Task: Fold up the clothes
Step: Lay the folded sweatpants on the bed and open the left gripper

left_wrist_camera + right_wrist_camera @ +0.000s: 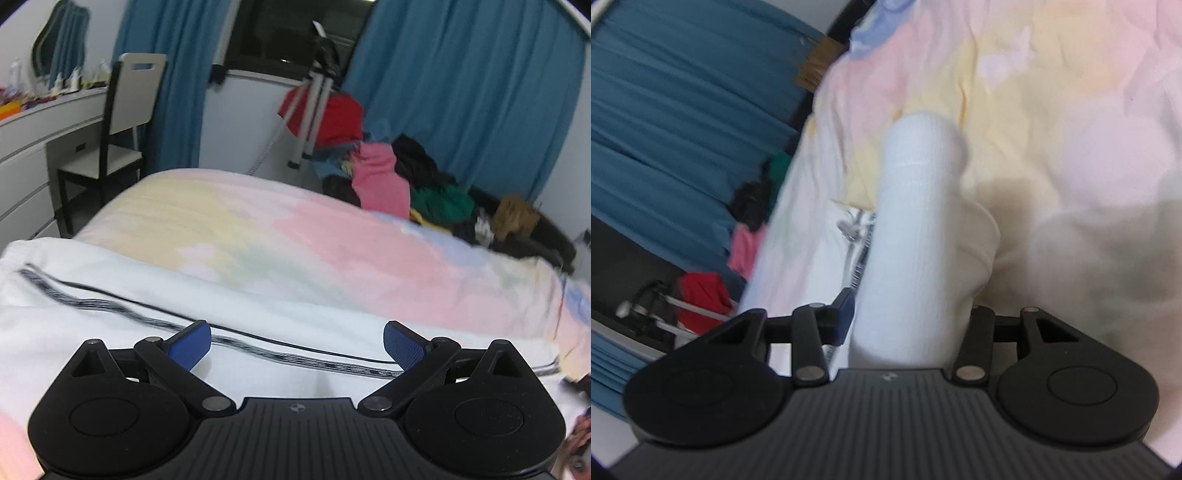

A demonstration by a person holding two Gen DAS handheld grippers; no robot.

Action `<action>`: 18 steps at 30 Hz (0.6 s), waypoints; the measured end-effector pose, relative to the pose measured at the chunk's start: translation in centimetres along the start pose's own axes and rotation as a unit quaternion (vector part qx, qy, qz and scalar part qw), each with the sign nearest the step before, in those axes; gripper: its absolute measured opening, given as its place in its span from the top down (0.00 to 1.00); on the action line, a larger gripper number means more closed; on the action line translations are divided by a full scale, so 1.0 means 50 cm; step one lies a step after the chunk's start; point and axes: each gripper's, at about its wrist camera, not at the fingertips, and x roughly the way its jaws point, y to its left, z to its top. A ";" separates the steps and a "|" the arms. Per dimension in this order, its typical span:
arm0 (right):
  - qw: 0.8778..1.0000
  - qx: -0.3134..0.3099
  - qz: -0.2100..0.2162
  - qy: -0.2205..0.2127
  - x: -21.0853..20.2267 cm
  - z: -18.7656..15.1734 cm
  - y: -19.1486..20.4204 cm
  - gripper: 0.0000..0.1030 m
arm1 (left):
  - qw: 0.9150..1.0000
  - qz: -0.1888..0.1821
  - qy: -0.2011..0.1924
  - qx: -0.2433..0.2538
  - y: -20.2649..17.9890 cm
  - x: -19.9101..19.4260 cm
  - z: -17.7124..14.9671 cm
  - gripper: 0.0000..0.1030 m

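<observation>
A white garment (110, 321) with dark stripes lies spread across the near part of the bed in the left wrist view. My left gripper (297, 345) hovers just above it, open, its blue pads (190, 347) wide apart with nothing between them. In the right wrist view my right gripper (908, 317) is shut on a thick white ribbed fold of the garment (916, 221), which sticks out forward between the fingers over the bed. Only the left blue pad (846, 314) shows; the cloth hides the other. A zipper (855, 236) is visible left of the fold.
The bed has a pastel pink, yellow and blue cover (295, 236). A pile of clothes (406, 177) sits at its far right corner, with a tripod (314, 103) and blue curtains (461, 92) behind. A chair (110, 140) and white dresser (26, 155) stand at left.
</observation>
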 end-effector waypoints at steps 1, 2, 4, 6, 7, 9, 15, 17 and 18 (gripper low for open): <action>1.000 0.004 0.013 -0.005 -0.003 0.002 -0.002 0.52 | 1.000 0.007 0.000 0.009 -0.020 0.021 -0.013 0.02; 1.000 0.007 0.028 -0.009 -0.007 0.005 -0.003 0.52 | 1.000 0.014 0.000 0.017 -0.041 0.042 -0.027 0.02; 0.998 0.009 0.061 -0.015 -0.012 0.011 -0.006 0.52 | 0.999 0.029 0.001 0.036 -0.074 0.080 -0.058 0.02; 0.995 0.014 0.099 -0.015 -0.013 0.017 -0.008 0.52 | 0.998 0.037 0.007 0.055 -0.082 0.107 -0.087 0.02; 0.993 0.020 0.117 -0.014 -0.012 0.021 -0.010 0.52 | 0.997 0.041 0.010 0.064 -0.087 0.121 -0.101 0.02; 0.990 0.032 0.134 -0.012 -0.010 0.025 -0.016 0.52 | 0.995 0.049 0.016 0.083 -0.096 0.149 -0.129 0.02; 0.996 0.013 0.093 0.003 0.022 0.032 -0.012 0.52 | 0.989 0.072 0.025 0.124 -0.123 0.202 -0.190 0.00; 0.998 -0.016 0.057 0.019 0.037 0.034 -0.012 0.52 | 0.989 0.073 0.027 0.125 -0.125 0.206 -0.195 0.00; 0.998 -0.027 0.047 0.024 0.042 0.034 -0.012 0.52 | 0.989 0.072 0.028 0.126 -0.125 0.207 -0.194 0.00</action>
